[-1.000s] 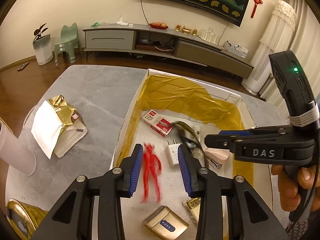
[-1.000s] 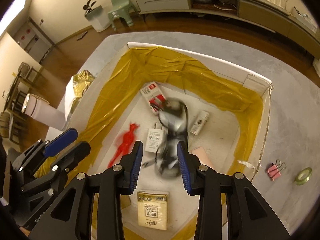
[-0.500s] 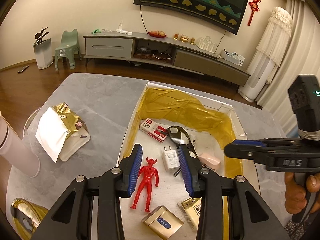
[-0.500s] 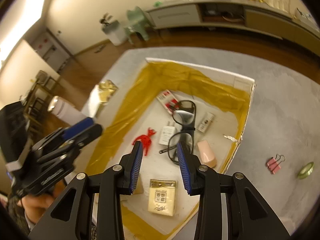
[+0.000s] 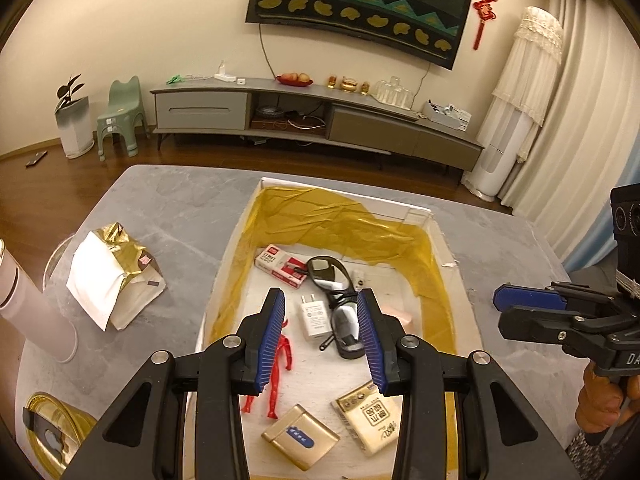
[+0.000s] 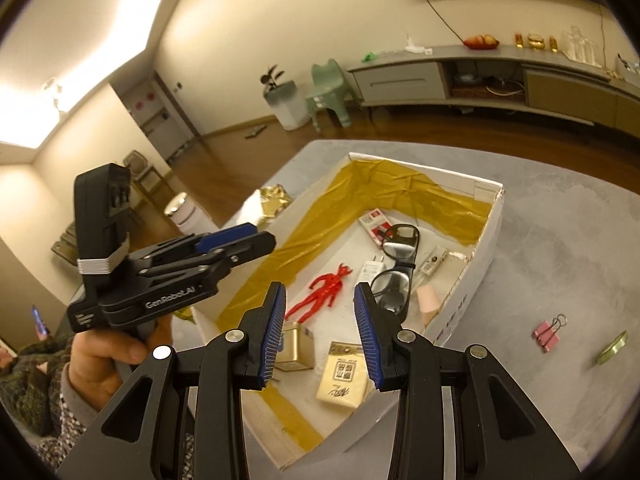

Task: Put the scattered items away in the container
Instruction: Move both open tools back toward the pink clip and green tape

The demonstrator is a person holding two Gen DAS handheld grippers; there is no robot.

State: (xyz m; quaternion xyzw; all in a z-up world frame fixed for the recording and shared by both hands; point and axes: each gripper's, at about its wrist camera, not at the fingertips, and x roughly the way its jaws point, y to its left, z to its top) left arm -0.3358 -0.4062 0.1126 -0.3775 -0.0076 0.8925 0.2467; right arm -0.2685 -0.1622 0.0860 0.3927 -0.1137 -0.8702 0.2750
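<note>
Both tongs — left (image 5: 322, 338), right (image 6: 320, 332) — hang spread and empty above the box (image 6: 486, 276); glasses (image 6: 396, 264) lie inside.

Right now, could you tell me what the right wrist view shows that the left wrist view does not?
Only the right wrist view shows the pink binder clips and green tape roll on the table outside the box. Only the left wrist view shows the gold tin at the table's near left. Both show the box holding the glasses and red figure.
</note>
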